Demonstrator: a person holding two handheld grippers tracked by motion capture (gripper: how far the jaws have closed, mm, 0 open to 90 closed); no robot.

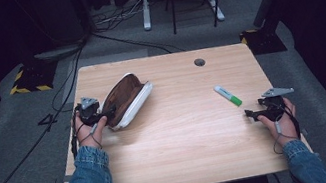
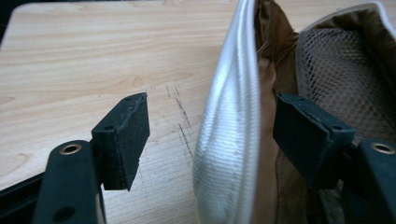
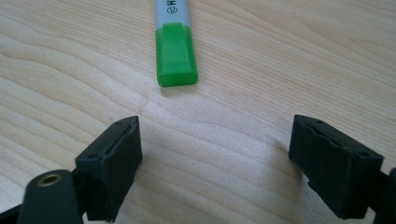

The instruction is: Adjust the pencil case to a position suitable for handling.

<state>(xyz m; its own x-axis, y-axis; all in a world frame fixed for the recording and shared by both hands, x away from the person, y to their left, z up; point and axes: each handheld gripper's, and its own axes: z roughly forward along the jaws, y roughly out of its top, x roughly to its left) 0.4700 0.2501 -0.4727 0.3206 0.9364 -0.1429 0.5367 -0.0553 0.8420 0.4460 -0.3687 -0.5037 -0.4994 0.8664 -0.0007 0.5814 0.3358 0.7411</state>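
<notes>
Wooden table [image 1: 180, 144], pale grain, cable hole near far edge. Open pencil case [image 1: 125, 99] lying toward left side: white outer shell, brown lining, mesh pocket visible inside in left gripper view. Left gripper [image 1: 104, 115] at near end of case, jaws straddling the white rim [image 2: 229, 140]; one pad outside over bare wood, other pad inside against brown lining. Visible gap between outer pad and rim, so not yet clamped: jaws released, rim merely between them. Right gripper [image 1: 251, 114] resting low near right edge, jaws wide apart, nothing between them. Green-capped marker [image 1: 228, 95] flat on table just ahead of right gripper, cap end pointing toward it, well apart from case. Judged step: seize case rim to steady or prop the opening. For clean grip: seat rim deeper between pads before squeezing, keep inner pad clear of mesh pocket [image 2: 336, 79] to avoid snagging, squeeze on stiff piped edge rather than soft lining, hold mouth open toward marker side.
</notes>
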